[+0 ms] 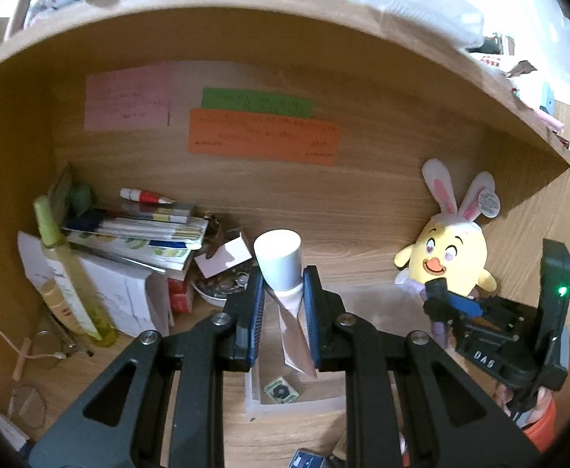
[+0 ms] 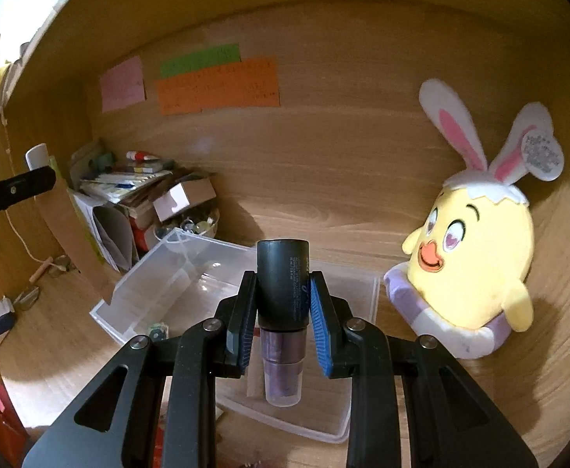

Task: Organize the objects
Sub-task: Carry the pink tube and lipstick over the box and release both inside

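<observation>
**Spotter:** What's on the left wrist view?

**Me:** My left gripper (image 1: 283, 312) has its fingers narrowed on a white-capped tube (image 1: 281, 269), cap up, crimped tail hanging below. A clear bin (image 1: 257, 401) sits under the fingers, and a small green square item (image 1: 281, 392) lies in it. The pile of books (image 1: 136, 234) is off to the left, and the right gripper (image 1: 437, 292) hangs to the right, in front of the plush chick (image 1: 446, 257).

**Spotter:** And the right wrist view?

**Me:** My right gripper (image 2: 283, 312) has its fingers clamped on a dark-capped bottle (image 2: 283, 292), with the purple body below them. The clear bin (image 2: 374, 284) lies beneath and ahead, mostly bare.

**Spotter:** How would you set them down?

**Me:** I'd lower each one inside the bin's rim before letting go, one hand at a time. The shelf board above limits lift, while the chick crowds the right and the clutter crowds the left. The open room is straight down.
</observation>
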`<state>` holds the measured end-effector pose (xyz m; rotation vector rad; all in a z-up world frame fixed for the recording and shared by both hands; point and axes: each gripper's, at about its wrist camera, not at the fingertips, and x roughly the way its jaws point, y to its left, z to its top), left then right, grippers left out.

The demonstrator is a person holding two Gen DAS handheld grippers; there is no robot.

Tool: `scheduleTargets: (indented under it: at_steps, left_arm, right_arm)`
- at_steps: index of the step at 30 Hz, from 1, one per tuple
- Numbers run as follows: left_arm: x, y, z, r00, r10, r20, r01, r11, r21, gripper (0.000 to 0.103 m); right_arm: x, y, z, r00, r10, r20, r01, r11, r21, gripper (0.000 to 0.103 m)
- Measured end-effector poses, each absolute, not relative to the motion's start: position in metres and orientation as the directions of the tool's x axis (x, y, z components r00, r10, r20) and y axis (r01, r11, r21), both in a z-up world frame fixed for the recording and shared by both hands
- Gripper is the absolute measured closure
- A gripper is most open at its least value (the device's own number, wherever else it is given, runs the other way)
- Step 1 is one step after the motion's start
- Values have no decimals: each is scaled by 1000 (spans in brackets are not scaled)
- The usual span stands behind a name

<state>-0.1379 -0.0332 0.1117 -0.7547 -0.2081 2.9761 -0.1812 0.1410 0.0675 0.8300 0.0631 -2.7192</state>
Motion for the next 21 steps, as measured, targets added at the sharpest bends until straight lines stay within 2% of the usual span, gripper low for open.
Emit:
scheduleTargets:
  at_steps: [11, 21]
  left_arm:
    - [-182, -6, 75, -827, 130, -547, -66, -989, -135, 84]
    - [-211, 8, 37, -714, 296, -635, -168, -952, -255, 84]
  right_arm:
    - [-203, 138, 34, -744, -238, -624, 281, -959, 30, 79]
    - [-221, 142, 12, -704, -201, -681, 262, -965, 14, 79]
